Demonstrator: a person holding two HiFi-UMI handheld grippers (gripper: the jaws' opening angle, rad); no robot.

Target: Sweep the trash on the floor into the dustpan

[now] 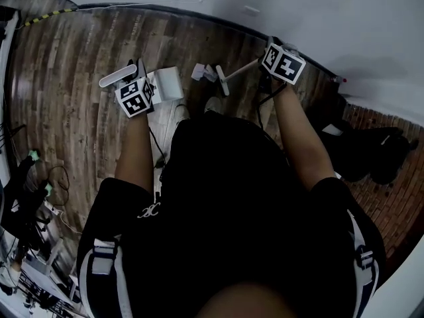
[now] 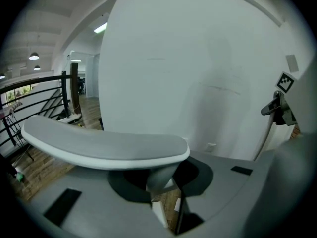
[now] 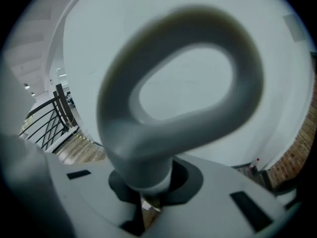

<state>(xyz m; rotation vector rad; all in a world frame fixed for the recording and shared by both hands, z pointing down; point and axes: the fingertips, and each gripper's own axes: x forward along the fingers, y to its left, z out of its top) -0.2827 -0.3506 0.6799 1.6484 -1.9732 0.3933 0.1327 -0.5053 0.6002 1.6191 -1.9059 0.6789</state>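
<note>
Trash (image 1: pixel 198 71): pale scraps on floor (image 1: pixel 79 111) between dustpan (image 1: pixel 167 83) and broom head (image 1: pixel 222 80). Left claw (image 2: pixel 163 192) clamped on dustpan handle (image 2: pixel 104 148); right claw (image 3: pixel 148 195) pinched round broom's looped grip (image 3: pixel 168 108). Step judged: sweep in hand, scraps not yet in pan. Next: draw broom head toward dustpan mouth, pan lip held flat.

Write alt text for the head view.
Seen from above, a person in a black shirt holds a white dustpan by its handle in the left gripper and a small broom in the right gripper, over a wooden floor. Pale trash scraps lie between dustpan and broom, near a white wall.
</note>
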